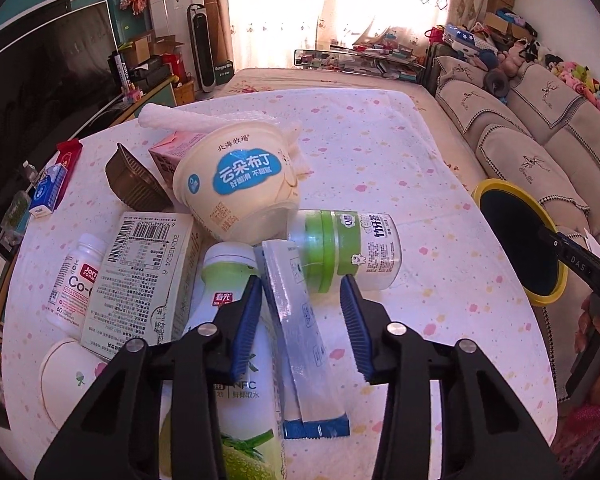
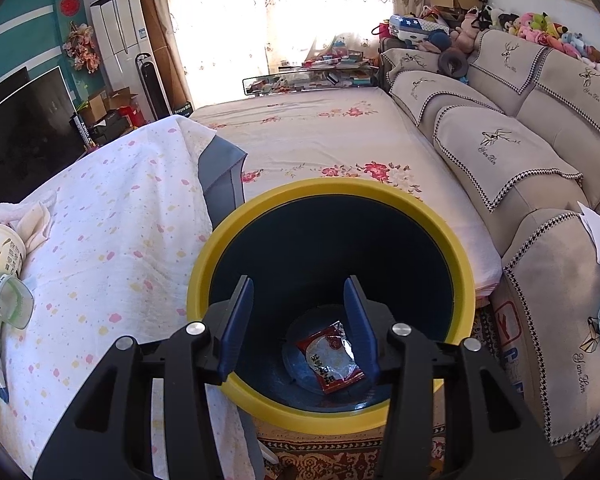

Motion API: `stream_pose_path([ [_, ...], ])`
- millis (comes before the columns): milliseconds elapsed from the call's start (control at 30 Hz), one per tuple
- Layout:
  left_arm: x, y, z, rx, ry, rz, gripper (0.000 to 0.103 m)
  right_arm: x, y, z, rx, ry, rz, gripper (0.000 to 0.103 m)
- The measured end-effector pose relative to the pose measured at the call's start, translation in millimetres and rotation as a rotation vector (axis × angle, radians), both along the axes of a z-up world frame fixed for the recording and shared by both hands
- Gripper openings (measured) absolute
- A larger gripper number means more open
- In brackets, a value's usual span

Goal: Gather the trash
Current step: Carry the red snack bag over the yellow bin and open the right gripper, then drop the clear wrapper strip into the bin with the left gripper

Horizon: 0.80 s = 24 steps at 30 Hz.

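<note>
On the cloth-covered table (image 1: pixel 420 184) lies a pile of trash. My left gripper (image 1: pixel 301 280) points down at it. A silver sachet with a blue end (image 1: pixel 300 332) lies between the blue pads, and the right pad stands clear of it, so the gripper is open. Just beyond are a clear bottle with a green label (image 1: pixel 352 252) on its side, a white drink bottle (image 1: pixel 232 264) and a cream pudding cup (image 1: pixel 236 184). My right gripper (image 2: pixel 299 280) hangs open and empty over the yellow-rimmed bin (image 2: pixel 260 208), which holds a red wrapper (image 2: pixel 334 356).
A printed carton (image 1: pixel 140 276), a supplement bottle (image 1: pixel 74 280), a brown tray (image 1: pixel 132 184) and a pink carton (image 1: pixel 164 156) lie at the left. The bin (image 1: pixel 496 186) stands off the table's right edge. A sofa (image 2: pixel 540 184) is at the right, a bed (image 2: pixel 320 140) beyond.
</note>
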<state>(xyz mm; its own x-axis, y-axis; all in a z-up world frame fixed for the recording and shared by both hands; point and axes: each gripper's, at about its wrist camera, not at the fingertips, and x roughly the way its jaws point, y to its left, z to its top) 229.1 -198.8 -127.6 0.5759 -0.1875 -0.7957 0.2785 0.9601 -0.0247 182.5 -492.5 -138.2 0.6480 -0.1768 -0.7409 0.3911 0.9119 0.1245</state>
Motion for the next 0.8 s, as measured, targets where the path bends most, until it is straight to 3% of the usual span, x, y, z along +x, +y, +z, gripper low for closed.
stream_pose_path([
  [67, 3, 1, -2, -0.031, 0.013, -0.004, 0.026, 0, -1, -2, 0.007, 0.000, 0.002, 0.046],
  [367, -15, 4, 11, -0.061, -0.017, 0.008, 0.016, 5, 2, -3, 0.019, -0.012, 0.028, 0.046],
  [600, -36, -26, 35, -0.101, -0.066, -0.093, 0.014, -6, -10, 11, -0.023, -0.038, 0.007, 0.046],
  [800, -36, -83, 47, -0.117, -0.066, -0.220, 0.014, -22, -26, 29, -0.053, -0.070, -0.017, 0.046],
])
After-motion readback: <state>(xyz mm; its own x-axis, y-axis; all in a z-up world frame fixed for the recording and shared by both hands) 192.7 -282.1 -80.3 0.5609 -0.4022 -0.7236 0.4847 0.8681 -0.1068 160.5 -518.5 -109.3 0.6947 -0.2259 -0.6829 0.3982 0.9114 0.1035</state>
